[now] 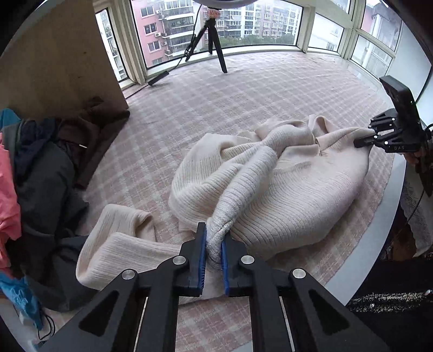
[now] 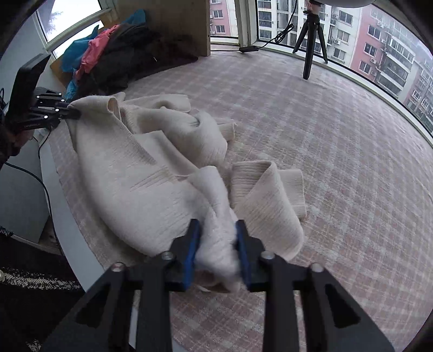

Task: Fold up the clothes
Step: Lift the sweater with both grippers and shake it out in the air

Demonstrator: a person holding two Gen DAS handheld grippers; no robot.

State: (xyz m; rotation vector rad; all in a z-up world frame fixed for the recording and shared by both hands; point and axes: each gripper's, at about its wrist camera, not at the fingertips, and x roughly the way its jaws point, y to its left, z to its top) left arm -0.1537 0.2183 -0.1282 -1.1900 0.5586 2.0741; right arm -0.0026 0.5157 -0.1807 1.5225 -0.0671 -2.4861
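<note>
Left wrist view first: nearest us, our left hand-held gripper [image 1: 213,243] is clamped on a bunched fold of the cream sweater [image 1: 270,189], the blue pads [image 1: 201,260] pressing the ribbed knit from both sides. We judge this to be the hem or a sleeve end, though the bunching hides which. Beside it to the left, a sleeve [image 1: 116,243] lies loose and doubled over on the checked cloth [image 1: 216,94] that covers the surface. Further out, the body of the sweater sits heaped in the middle, still crumpled and not yet spread. At its far right edge our right hand-held gripper [image 1: 364,139] is closed on another part of the knit, likely near the shoulder or collar.

From the right wrist view that same right-hand grip reads clearly: cloth fills the gap between its pads, and the left hand-held gripper [image 2: 73,115] pinches the opposite end. Holding two distant edges like this makes sense to us as a way to lift and stretch the garment flat before any fold.

Beyond the sweater, a pile of dark, pink and blue clothes [image 1: 35,168] waits at the left. Farthest off, a tripod [image 1: 213,43] stands by the windows [image 1: 243,24].
</note>
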